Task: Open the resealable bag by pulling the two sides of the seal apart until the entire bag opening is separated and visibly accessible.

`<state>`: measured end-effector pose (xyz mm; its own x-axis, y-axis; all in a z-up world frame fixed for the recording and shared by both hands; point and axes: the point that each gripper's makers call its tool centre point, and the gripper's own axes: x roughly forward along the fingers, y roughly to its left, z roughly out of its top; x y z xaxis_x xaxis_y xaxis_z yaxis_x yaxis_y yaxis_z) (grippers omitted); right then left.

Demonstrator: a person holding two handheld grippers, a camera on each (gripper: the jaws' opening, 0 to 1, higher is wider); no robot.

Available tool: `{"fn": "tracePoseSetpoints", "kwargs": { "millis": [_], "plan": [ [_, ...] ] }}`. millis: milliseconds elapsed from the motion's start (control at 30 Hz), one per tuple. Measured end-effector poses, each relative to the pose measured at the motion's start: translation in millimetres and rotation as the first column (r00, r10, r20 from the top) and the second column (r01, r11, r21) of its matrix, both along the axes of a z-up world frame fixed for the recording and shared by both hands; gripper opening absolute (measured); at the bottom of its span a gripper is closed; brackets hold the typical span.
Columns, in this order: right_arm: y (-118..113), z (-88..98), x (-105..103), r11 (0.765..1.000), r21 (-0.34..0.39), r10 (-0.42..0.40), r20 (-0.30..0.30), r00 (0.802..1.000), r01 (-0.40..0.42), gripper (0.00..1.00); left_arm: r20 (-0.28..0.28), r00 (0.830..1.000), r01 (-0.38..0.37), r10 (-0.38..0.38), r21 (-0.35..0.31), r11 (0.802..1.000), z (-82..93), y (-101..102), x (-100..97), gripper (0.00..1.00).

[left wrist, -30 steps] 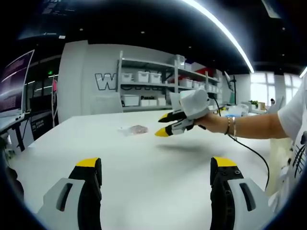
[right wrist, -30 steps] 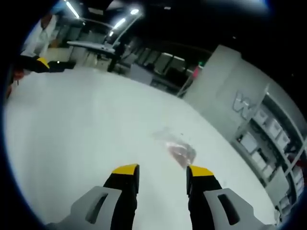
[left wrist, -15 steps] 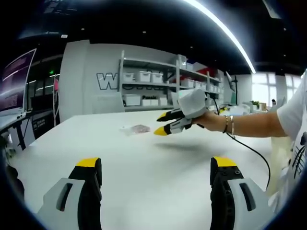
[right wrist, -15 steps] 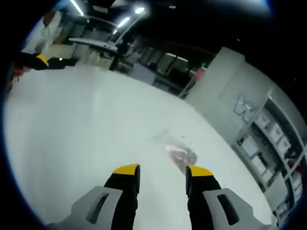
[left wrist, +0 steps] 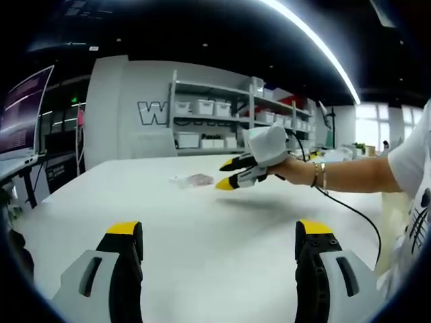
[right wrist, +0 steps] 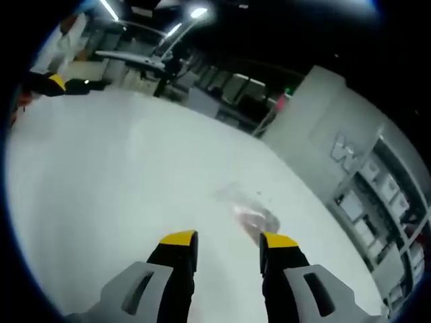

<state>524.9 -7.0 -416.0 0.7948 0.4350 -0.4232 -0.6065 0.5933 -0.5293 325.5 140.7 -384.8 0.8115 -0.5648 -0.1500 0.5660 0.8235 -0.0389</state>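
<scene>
A small clear resealable bag [left wrist: 192, 180] with pinkish contents lies flat on the white table [left wrist: 202, 235], far ahead in the left gripper view. My left gripper [left wrist: 219, 229] is open, low over the near part of the table, with nothing between its jaws. In that view a person's hand holds the right gripper [left wrist: 227, 173], open, hovering just right of the bag. In the right gripper view the bag [right wrist: 250, 214] lies just beyond my right gripper [right wrist: 229, 238], whose yellow-tipped jaws stand apart. The left gripper's yellow tip [right wrist: 57, 82] shows at the far left edge.
Shelves with white bins [left wrist: 215, 114] stand behind the table against a grey wall. A black cable [left wrist: 350, 215] trails from the person's wrist over the table. A monitor [left wrist: 20, 114] stands at the left. More tables [right wrist: 128, 60] lie beyond in the right gripper view.
The right gripper has crept slightly closer to the bag. The left gripper has stayed where it was.
</scene>
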Motion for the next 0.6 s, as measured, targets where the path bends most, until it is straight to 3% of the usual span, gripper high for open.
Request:
{"fn": "tracePoseSetpoints", "kwargs": {
  "millis": [600],
  "plan": [
    [13,0.5,14,1.0,-0.021,0.02,0.007,1.0,-0.019,0.33,-0.008,1.0,-0.019,0.019,-0.002,1.0,2.0,9,9.8,0.93]
  ]
}}
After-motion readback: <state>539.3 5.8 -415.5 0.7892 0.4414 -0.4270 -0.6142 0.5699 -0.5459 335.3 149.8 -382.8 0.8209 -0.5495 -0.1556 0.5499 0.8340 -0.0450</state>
